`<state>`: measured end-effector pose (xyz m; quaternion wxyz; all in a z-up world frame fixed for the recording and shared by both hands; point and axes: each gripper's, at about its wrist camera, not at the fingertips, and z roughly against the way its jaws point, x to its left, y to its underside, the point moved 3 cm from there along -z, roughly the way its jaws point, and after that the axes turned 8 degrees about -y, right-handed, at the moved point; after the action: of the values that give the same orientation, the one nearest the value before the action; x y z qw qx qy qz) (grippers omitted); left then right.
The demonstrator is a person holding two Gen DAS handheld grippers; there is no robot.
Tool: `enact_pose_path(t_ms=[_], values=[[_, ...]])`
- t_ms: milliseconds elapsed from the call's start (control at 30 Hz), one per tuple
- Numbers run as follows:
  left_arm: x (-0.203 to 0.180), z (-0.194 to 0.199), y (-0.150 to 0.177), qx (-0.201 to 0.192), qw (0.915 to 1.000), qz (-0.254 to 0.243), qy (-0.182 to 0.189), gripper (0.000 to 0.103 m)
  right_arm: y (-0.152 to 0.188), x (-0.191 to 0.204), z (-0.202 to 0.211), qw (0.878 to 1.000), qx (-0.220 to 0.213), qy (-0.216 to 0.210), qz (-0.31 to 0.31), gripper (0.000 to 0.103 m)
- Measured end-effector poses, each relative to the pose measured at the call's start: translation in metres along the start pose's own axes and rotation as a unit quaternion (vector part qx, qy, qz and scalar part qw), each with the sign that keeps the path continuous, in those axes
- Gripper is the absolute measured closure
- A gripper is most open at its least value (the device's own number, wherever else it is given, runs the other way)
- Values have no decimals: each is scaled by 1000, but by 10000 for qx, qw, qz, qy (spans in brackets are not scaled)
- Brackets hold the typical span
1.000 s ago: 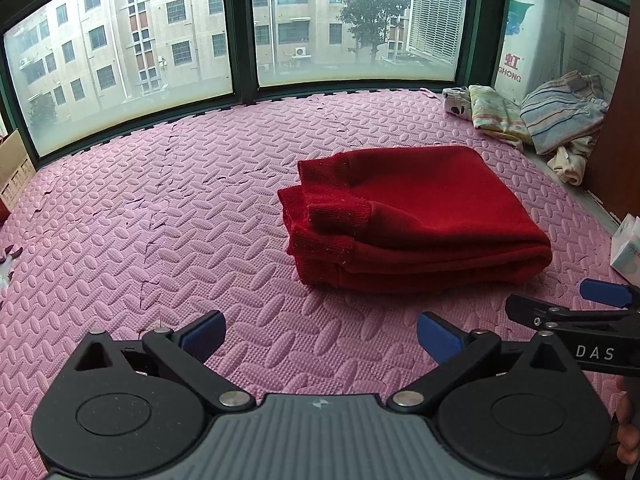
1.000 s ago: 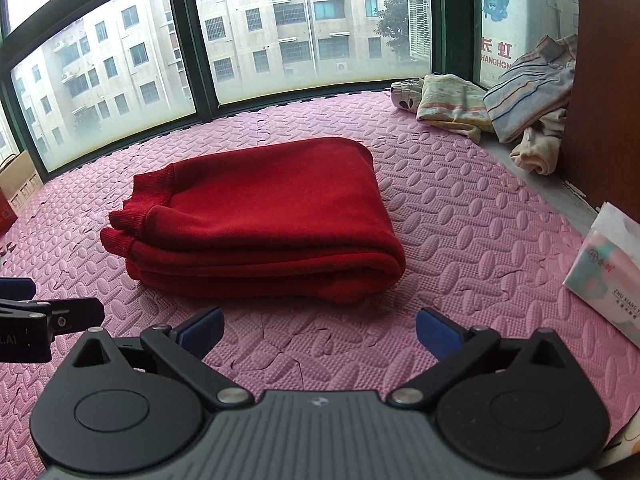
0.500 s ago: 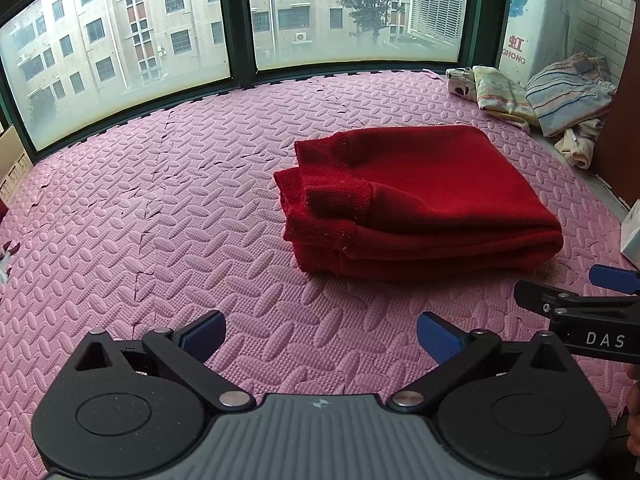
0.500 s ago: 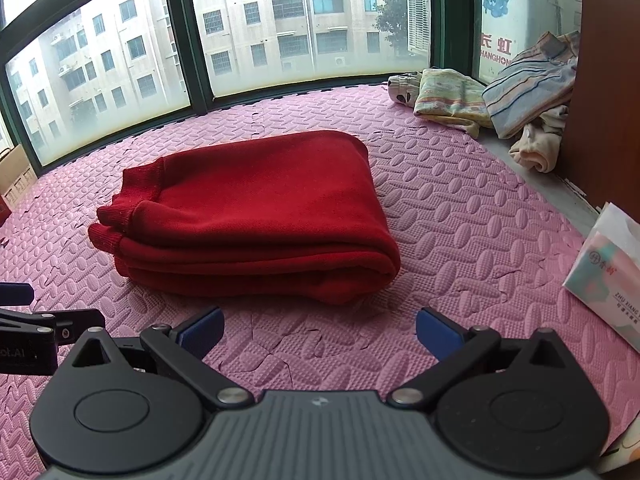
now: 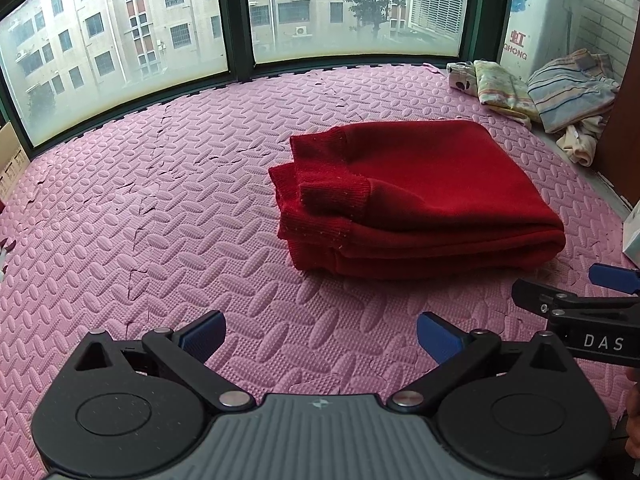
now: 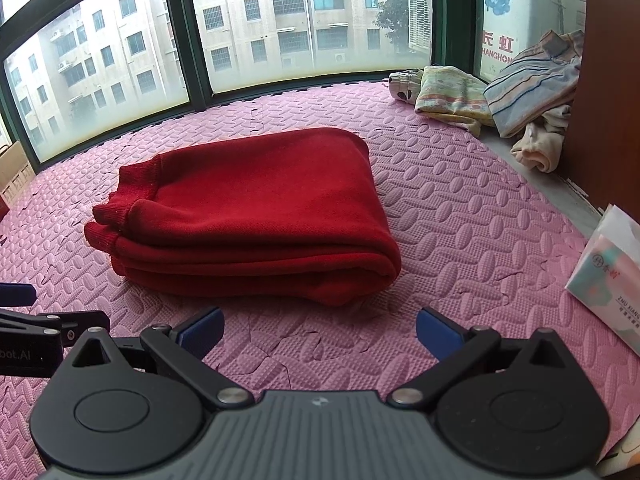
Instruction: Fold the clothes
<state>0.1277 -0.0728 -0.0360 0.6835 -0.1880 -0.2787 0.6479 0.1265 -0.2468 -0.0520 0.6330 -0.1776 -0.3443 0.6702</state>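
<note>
The left gripper [image 5: 320, 336] is hovering low over the pink foam mat [image 5: 140, 220], its blue-padded fingers [image 5: 202, 334] spread wide with nothing between them. The right gripper [image 6: 318, 332] is hanging beside it over the same mat, its fingers [image 6: 438, 334] equally far apart and carrying nothing. Each tool is showing at the edge of the other's view: the right one is poking in at the lower right of the left wrist view, and the left one at the lower left of the right wrist view.

Just beyond both pairs of fingertips, apart from them, the red sweater [image 5: 416, 196] is lying on the mat, folded into a thick stack of layers. Its ribbed cuff and hem edges are facing left, and its rounded fold is facing right.

To the right of the sweater, near the mat's edge, a tissue pack [image 6: 608, 276] is sitting. Farther back in the right corner, a pile of other clothes [image 6: 500, 100] is resting against the wall, with a striped piece on top. Behind everything, large windows [image 5: 132, 48] are looking out on apartment buildings.
</note>
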Motion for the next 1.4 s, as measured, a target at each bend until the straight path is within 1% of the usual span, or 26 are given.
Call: enact_pose_path(t_ms=[300, 1400], values=[[-2, -3, -6, 9, 10000, -2, -36, 0, -2, -1, -3, 10000, 37, -1, 4, 0], [0, -11, -8, 106, 9999, -1, -135, 0, -8, 0, -9, 9999, 109, 22, 95, 0]])
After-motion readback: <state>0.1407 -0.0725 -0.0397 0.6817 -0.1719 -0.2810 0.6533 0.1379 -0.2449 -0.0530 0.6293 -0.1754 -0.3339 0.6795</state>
